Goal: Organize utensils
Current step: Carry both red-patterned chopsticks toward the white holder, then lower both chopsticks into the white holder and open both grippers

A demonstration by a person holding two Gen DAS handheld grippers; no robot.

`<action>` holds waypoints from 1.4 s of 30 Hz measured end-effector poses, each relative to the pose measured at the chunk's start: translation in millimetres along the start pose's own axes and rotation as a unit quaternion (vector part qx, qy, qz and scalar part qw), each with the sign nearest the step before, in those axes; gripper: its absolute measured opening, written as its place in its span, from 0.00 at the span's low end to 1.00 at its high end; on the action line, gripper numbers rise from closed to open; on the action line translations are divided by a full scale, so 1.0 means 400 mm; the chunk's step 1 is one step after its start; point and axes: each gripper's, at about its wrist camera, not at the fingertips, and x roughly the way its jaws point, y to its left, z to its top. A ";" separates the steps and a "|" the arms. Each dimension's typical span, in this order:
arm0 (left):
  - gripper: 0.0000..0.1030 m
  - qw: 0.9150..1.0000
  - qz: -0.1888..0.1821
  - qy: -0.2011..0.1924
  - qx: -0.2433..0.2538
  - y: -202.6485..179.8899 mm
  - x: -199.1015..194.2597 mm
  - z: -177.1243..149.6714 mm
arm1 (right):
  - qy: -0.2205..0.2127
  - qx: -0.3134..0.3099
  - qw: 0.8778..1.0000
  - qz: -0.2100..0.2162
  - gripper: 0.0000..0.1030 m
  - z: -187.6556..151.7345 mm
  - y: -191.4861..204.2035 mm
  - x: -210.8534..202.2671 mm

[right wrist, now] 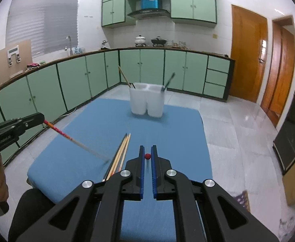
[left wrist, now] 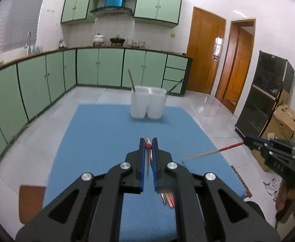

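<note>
A white two-compartment holder [left wrist: 148, 103] [right wrist: 147, 101] stands at the far side of the blue mat [left wrist: 99, 137] [right wrist: 167, 129]. Its left cup holds a wooden chopstick [left wrist: 131, 80] [right wrist: 124, 76], its right cup a dark utensil [left wrist: 175, 86] [right wrist: 168, 81]. My left gripper [left wrist: 148, 144] [right wrist: 41, 119] is shut on a red-ended chopstick [left wrist: 147, 146] [right wrist: 74, 141], held above the mat. My right gripper [right wrist: 147, 151] [left wrist: 246, 141] is shut on another red-ended chopstick [right wrist: 147, 156] [left wrist: 212, 152]. Several loose chopsticks [right wrist: 120, 153] [left wrist: 168, 199] lie on the mat near me.
Green kitchen cabinets [left wrist: 46, 80] [right wrist: 87, 74] run along the left and back. Wooden doors [left wrist: 205, 52] [right wrist: 248, 54] are at the right. A black cabinet [left wrist: 264, 92] and a cardboard box [left wrist: 284, 121] stand on the floor to the right.
</note>
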 end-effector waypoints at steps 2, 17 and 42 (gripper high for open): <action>0.05 1.000 -0.005 0.001 0.005 0.001 0.004 0.033 | 0.006 -0.013 1.000 0.002 0.06 0.042 0.002 0.008; 0.05 0.996 -0.025 0.076 0.039 0.026 0.133 0.192 | 0.123 -0.029 0.991 0.043 0.06 0.274 -0.034 0.155; 0.05 0.999 0.014 -0.046 0.018 -0.026 0.403 0.727 | 0.052 0.027 0.998 0.013 0.05 0.783 -0.114 0.323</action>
